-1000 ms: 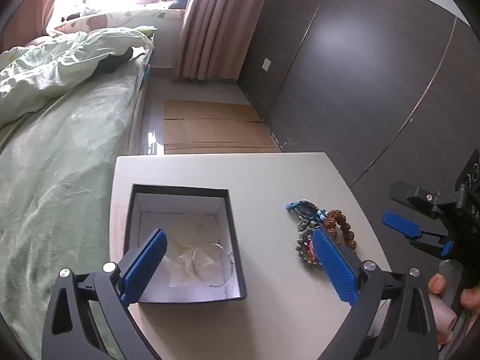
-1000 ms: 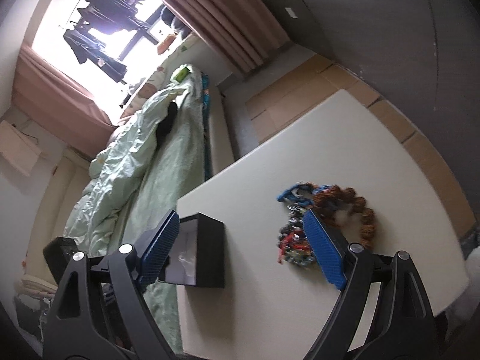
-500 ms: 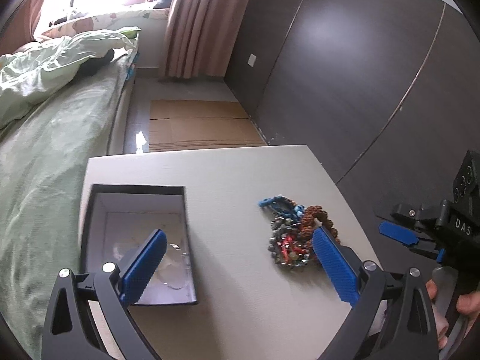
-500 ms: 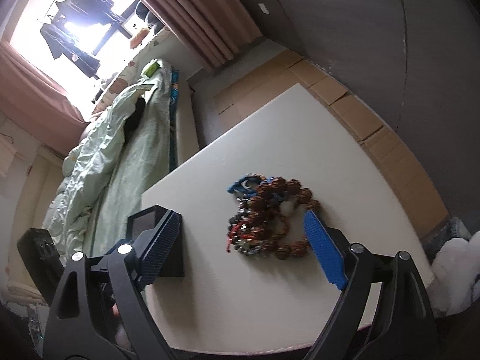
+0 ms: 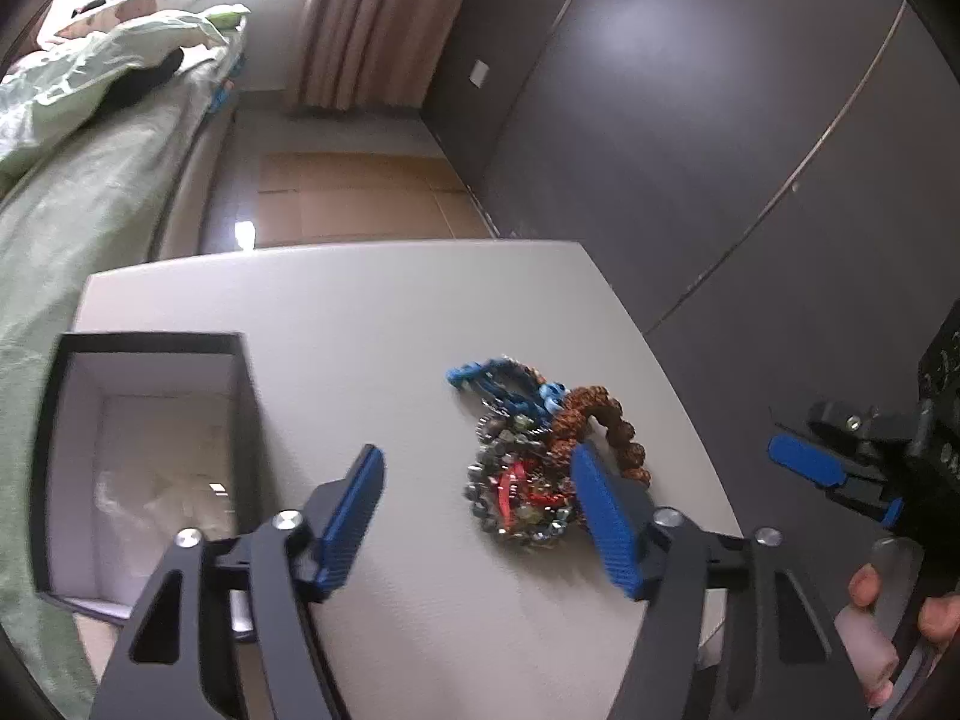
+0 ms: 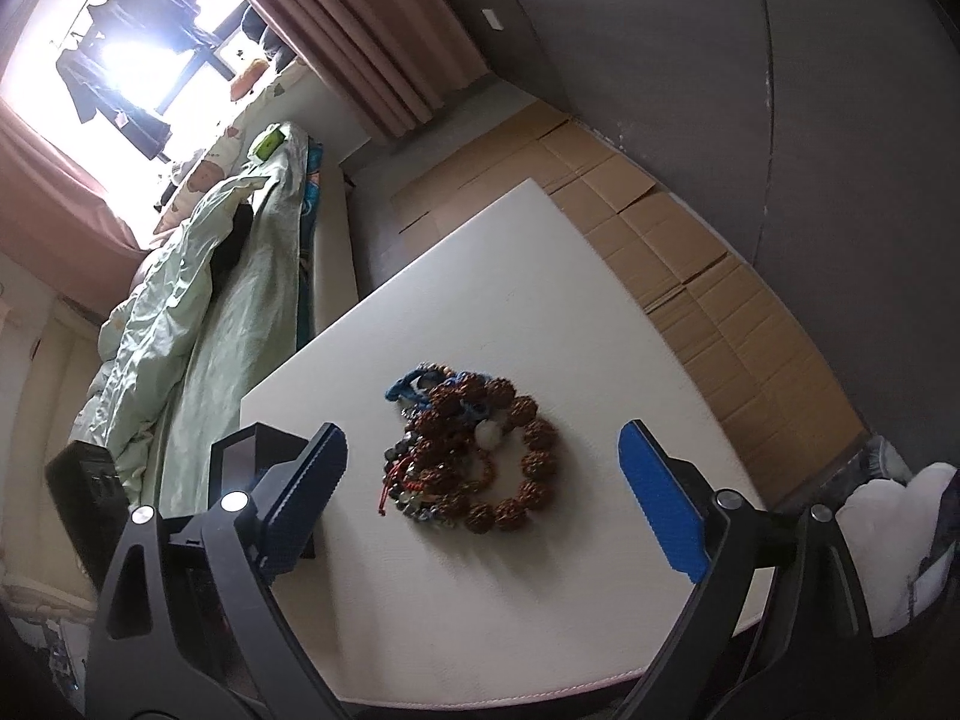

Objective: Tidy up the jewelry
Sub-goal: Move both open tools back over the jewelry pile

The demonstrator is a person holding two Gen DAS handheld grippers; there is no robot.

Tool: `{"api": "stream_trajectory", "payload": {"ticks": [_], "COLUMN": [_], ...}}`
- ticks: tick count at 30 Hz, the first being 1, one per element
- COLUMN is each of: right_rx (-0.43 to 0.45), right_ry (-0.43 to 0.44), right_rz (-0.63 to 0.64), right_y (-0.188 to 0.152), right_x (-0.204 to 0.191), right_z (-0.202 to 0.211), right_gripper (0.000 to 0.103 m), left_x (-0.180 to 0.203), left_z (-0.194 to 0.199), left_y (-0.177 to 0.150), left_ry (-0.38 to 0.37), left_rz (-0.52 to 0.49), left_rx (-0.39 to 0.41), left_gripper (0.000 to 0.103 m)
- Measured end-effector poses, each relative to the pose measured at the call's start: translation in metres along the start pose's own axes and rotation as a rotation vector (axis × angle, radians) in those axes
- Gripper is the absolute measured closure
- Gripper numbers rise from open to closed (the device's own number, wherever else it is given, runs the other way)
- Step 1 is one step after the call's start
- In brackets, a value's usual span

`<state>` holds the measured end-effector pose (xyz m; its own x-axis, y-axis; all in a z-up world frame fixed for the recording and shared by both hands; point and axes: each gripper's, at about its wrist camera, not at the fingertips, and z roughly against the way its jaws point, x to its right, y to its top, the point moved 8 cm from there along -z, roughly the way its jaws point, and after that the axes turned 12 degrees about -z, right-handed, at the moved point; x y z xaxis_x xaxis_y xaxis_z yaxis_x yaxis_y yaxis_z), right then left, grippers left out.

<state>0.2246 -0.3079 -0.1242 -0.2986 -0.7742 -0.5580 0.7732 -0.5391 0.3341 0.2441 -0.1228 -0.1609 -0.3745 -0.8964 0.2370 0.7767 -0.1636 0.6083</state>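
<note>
1. The left claw (image 5: 480,516) is open wide and holds nothing.
2. The right claw (image 6: 483,492) is open wide too, above the table (image 6: 570,630).
3. The beads (image 6: 474,456) lie in a pile on the table, between its pads.
4. The box (image 5: 144,450) sits open at 9 o'clock from the beads.
5. The bed (image 6: 210,312) is far off at 11 o'clock.

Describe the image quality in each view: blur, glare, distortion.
Left wrist view: motion blur smears the box and the pile of bracelets; soft glare sits on the dark wall. Right wrist view: sharper, the window is blown out white, and fisheye bends the table edges.
</note>
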Motion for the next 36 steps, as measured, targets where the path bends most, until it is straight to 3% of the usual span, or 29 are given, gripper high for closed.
{"api": "stream_trajectory", "payload": {"ticks": [4, 9, 12, 15, 17, 25, 36], "right_rx": [-0.002, -0.011, -0.032, -0.072, -0.102, -0.140, -0.161], "right_ry": [-0.005, 0.002, -0.030, -0.093, -0.120, -0.191, -0.241], "right_rz": [-0.005, -0.008, 0.005, 0.019, 0.018, 0.060, 0.117], "right_y": [0.003, 0.006, 0.004, -0.003, -0.007, -0.019, -0.028], "right_x": [0.004, 0.006, 0.009, 0.015, 0.020, 0.020, 0.012], "right_z": [-0.003, -0.010, -0.024, -0.043, -0.055, -0.078, -0.088], "right_gripper": [0.011, 0.011, 0.013, 0.033, 0.040, 0.052, 0.052], "left_x": [0.010, 0.007, -0.002, -0.007, -0.008, -0.010, -0.011], "left_z": [-0.019, -0.031, -0.039, -0.047, -0.052, -0.064, -0.061], "left_y": [-0.002, -0.003, -0.005, -0.005, -0.006, -0.007, -0.012], "left_ry": [-0.016, -0.009, 0.003, 0.005, 0.001, -0.006, -0.065], "left_rz": [-0.014, -0.002, 0.023, 0.038, 0.039, 0.040, 0.062], "left_rx": [-0.030, -0.042, -0.054, -0.068, -0.077, -0.089, -0.098], "left_gripper": [0.060, 0.068, 0.078, 0.084, 0.085, 0.089, 0.089]}}
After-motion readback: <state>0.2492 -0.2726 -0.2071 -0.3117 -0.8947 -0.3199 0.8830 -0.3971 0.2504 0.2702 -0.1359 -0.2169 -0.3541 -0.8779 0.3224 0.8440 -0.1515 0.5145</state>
